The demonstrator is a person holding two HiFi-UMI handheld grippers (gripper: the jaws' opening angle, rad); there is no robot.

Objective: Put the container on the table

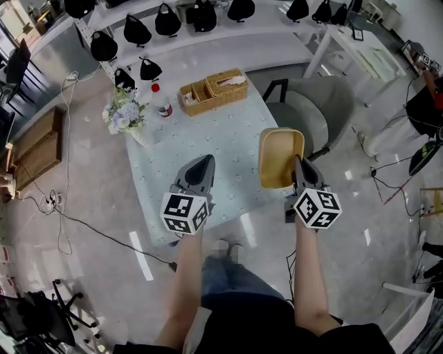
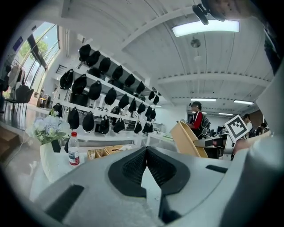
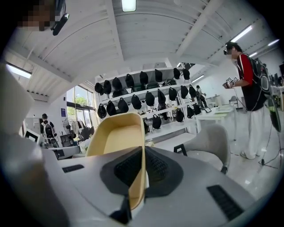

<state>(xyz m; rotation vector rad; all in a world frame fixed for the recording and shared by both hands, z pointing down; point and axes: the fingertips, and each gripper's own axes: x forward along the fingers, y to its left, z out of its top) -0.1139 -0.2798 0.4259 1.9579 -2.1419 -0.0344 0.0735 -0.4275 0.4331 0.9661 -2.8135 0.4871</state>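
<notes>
A tan rectangular container [image 1: 279, 157] hangs over the table's right front corner, and my right gripper [image 1: 299, 164] is shut on its near rim. In the right gripper view the container [image 3: 116, 142] stands up from between the pads, its hollow facing left. My left gripper [image 1: 205, 163] is shut with nothing in it, over the table's front part; its pads [image 2: 133, 166] meet at the tips. The container [image 2: 188, 138] also shows at the right of the left gripper view.
The light patterned table [image 1: 228, 138] carries a wicker basket [image 1: 213, 90], a bottle with a red cap [image 1: 161, 101] and a flower vase [image 1: 127, 114] at its far side. A grey chair [image 1: 318, 110] stands right of the table. Shelves with black bags [image 1: 166, 21] lie beyond.
</notes>
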